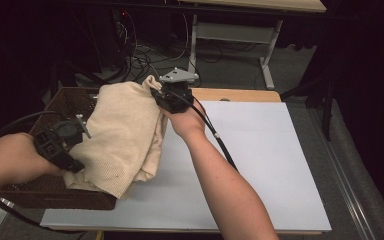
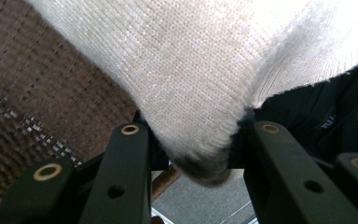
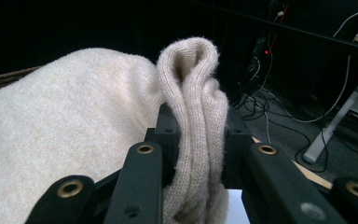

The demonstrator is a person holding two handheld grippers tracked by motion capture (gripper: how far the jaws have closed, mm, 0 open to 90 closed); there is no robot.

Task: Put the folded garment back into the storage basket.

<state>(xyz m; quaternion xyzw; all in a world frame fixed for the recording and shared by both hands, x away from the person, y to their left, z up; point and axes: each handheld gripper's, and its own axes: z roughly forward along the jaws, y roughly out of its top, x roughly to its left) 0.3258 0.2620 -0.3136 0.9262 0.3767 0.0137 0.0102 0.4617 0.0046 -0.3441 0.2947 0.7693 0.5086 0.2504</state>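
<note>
A cream knitted sweater (image 1: pixel 125 135) hangs folded between my two grippers, partly over a brown woven basket (image 1: pixel 67 100) and partly over the white table sheet (image 1: pixel 260 160). My left gripper (image 1: pixel 70 167) is shut on the sweater's near edge, at the left of the high view. In the left gripper view the knit (image 2: pixel 191 93) is bunched between the jaws of the left gripper (image 2: pixel 193 140). My right gripper (image 1: pixel 157 95) is shut on the far corner of the sweater. A thick fold of the sweater (image 3: pixel 198 107) stands pinched upright in the right gripper (image 3: pixel 198 149).
The basket sits at the table's left edge, its near wall (image 1: pixel 55 197) under my left hand. A wooden table edge (image 1: pixel 240 94) runs behind the sheet. Beyond lie floor cables (image 1: pixel 145 55) and a white desk frame (image 1: pixel 267 55).
</note>
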